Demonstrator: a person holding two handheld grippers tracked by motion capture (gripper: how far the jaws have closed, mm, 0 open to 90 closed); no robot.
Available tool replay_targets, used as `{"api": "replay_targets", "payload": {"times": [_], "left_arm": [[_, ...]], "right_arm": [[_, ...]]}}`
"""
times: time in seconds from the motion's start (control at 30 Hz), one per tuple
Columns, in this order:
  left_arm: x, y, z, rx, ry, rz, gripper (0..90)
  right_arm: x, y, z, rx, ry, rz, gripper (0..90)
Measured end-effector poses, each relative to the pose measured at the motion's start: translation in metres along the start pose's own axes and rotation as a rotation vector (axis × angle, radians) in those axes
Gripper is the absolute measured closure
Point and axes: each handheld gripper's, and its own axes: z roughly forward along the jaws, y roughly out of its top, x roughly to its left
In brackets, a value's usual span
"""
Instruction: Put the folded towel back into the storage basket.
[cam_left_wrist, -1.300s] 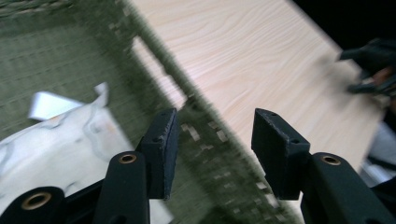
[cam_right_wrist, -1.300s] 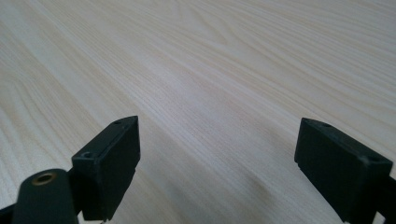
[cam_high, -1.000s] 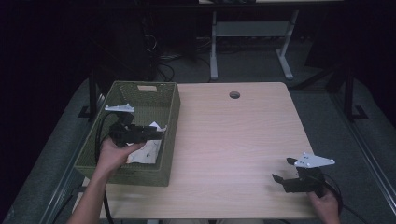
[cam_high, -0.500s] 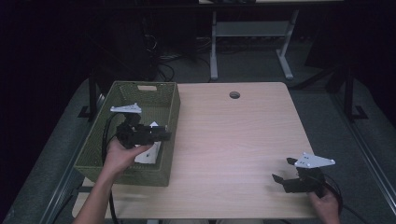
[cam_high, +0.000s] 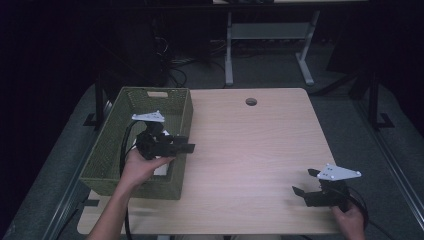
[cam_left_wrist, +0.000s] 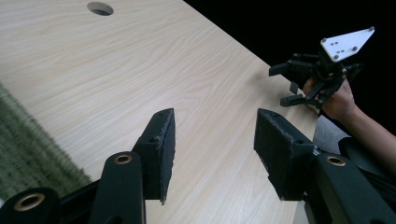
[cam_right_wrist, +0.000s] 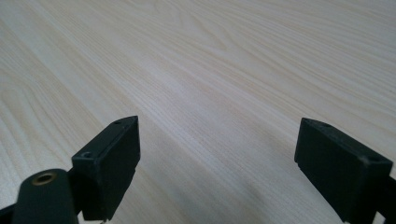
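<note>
counter (cam_high: 260, 150): fills centre of high view | basket (cam_high: 107, 150): left of frame, on counter's left edge | left gripper (cam_high: 189, 147): over basket's right rim, jaws apart, nothing between | right gripper (cam_high: 301, 183): lower right, low over counter, jaws wide apart

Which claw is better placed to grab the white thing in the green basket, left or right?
Left, likely. The left claw hangs open at the right wall of the green basket, close above the white thing. The right claw sits open at the table's far near-right corner.
</note>
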Motion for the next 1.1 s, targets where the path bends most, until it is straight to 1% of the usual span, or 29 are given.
{"api": "replay_targets", "payload": {"times": [0.33, 0.37, 0.47, 0.6, 0.7, 0.97, 1.0, 1.1], "left_arm": [[-0.008, 0.004, 0.014, 0.019, -0.014, 0.009, 48.5], [-0.008, 0.004, 0.015, 0.023, -0.011, 0.017, 48.5], [-0.012, 0.005, 0.019, 0.024, -0.011, 0.020, 48.4], [-0.015, 0.006, 0.026, 0.037, -0.022, 0.027, 48.0], [-0.017, 0.006, 0.029, 0.037, -0.025, 0.030, 47.7], [-0.026, 0.011, 0.040, 0.052, -0.028, 0.058, 46.5], [-0.029, 0.012, 0.043, 0.058, -0.032, 0.064, 46.5], [-0.032, 0.013, 0.047, 0.057, -0.031, 0.073, 46.2]], "right_arm": [[-0.002, -0.001, -0.002, -0.007, -0.005, 0.002, 13.6], [-0.002, -0.001, -0.003, -0.008, -0.005, 0.003, 13.6], [-0.002, -0.001, -0.003, -0.009, -0.004, 0.004, 13.6], [-0.002, -0.001, -0.003, -0.006, -0.008, 0.000, 13.6], [-0.002, -0.001, -0.003, -0.005, -0.007, 0.001, 13.6], [-0.003, -0.001, -0.003, -0.005, -0.008, 0.003, 13.6], [-0.002, -0.001, -0.003, -0.005, -0.008, 0.006, 13.6], [-0.002, -0.001, -0.002, -0.005, -0.006, 0.003, 13.7]]}}
